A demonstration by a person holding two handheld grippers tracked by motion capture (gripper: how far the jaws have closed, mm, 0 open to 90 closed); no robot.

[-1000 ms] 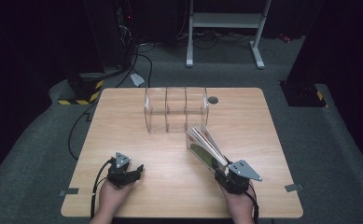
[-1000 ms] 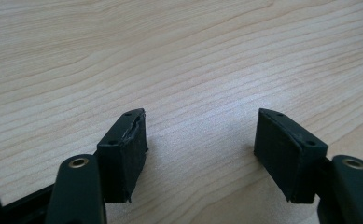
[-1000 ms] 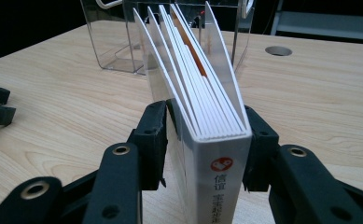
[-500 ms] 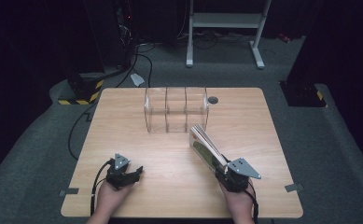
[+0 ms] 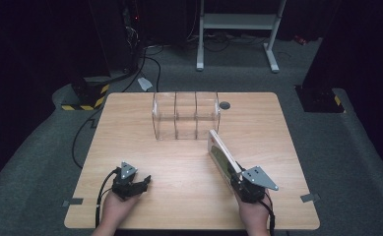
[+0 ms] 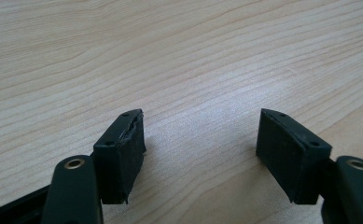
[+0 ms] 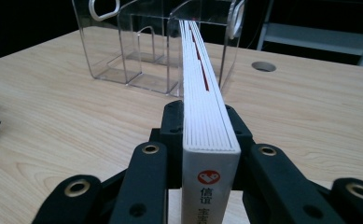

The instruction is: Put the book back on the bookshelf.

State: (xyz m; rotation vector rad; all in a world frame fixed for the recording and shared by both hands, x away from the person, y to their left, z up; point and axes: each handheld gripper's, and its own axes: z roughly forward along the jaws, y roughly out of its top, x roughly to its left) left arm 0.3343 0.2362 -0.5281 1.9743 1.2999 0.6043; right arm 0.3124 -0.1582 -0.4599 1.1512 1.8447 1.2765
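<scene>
Grippers sit nearest, at the table's (image 5: 130, 123) 6 o'clock edge. Left gripper (image 5: 139, 183), about 7 o'clock, rests low over bare wood with jaws spread wide and nothing between them (image 6: 200, 140); probably parked out of the way. Right gripper (image 5: 238, 178), about 5 o'clock, has its jaws pressed on a book (image 7: 202, 102), pinching the spine end with covers flat to the pads. Book (image 5: 222, 152) is held on edge, page block up, and runs toward 11 o'clock, its far end reaching the rack. Held thin-edge-on like this, it would likely fit a narrow slot. Rack (image 5: 185, 115), clear plastic with three open compartments, stands past centre toward 12 o'clock; its rightmost slot (image 7: 207, 46) lies nearly in line with the book.
</scene>
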